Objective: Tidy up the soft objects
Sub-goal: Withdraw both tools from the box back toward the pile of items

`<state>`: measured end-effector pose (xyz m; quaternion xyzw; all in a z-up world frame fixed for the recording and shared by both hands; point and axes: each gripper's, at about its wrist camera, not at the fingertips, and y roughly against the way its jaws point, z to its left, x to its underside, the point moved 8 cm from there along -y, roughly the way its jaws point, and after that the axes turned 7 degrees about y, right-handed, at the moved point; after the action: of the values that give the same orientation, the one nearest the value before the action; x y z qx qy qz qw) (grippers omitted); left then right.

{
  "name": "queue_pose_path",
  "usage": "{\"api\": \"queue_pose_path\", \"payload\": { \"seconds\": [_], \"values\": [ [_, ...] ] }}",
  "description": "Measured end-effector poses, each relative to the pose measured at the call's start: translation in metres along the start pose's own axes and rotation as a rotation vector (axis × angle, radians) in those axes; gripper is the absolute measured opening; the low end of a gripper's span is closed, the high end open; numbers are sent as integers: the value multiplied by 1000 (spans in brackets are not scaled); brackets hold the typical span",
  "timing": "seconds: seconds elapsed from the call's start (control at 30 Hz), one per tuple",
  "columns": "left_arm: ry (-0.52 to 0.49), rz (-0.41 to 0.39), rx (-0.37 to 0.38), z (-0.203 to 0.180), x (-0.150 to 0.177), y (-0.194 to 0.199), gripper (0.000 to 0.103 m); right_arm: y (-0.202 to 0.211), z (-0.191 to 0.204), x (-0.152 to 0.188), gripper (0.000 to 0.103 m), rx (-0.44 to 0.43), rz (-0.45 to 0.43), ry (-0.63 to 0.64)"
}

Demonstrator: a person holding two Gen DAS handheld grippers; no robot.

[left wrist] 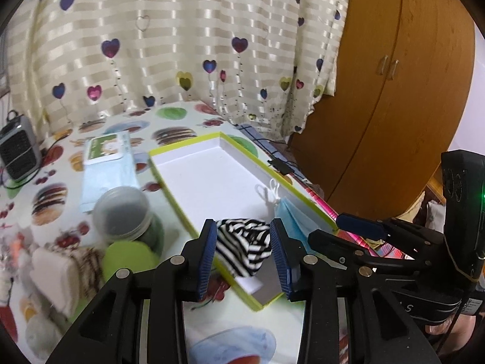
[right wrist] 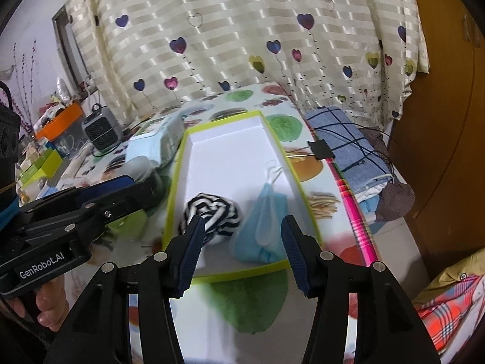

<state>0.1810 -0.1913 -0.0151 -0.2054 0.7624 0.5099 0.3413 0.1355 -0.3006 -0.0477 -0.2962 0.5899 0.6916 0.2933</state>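
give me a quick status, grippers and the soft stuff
Left gripper open, right gripper open, both empty. Striped cloth and blue mask lying in the green-rimmed box. Nothing blocking the box.

A balled striped sock (right wrist: 212,215) and folded blue mask (right wrist: 266,221) (ear-loops trailing) lie side by side in the box (right wrist: 242,139).

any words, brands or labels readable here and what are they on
"GenRobot.AI": white lettering on the side of the left gripper, seen from the right wrist view.
A single "S": end of a cut-off marking on the right gripper body, in the left wrist view.
Green-and-white label on the mask pack: too blurred to read.
Nothing else legible.
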Motion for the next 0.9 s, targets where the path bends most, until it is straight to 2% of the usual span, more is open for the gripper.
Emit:
{"api": "queue_pose_path", "payload": {
  "seconds": [0.37,0.9],
  "values": [
    [43,-47,-71,28,17,47,35,12,55,6,54,-72,-2,104],
    [145,-32,-183,86,50,74,35,5,125,23,54,-200,24,229]
  ]
}}
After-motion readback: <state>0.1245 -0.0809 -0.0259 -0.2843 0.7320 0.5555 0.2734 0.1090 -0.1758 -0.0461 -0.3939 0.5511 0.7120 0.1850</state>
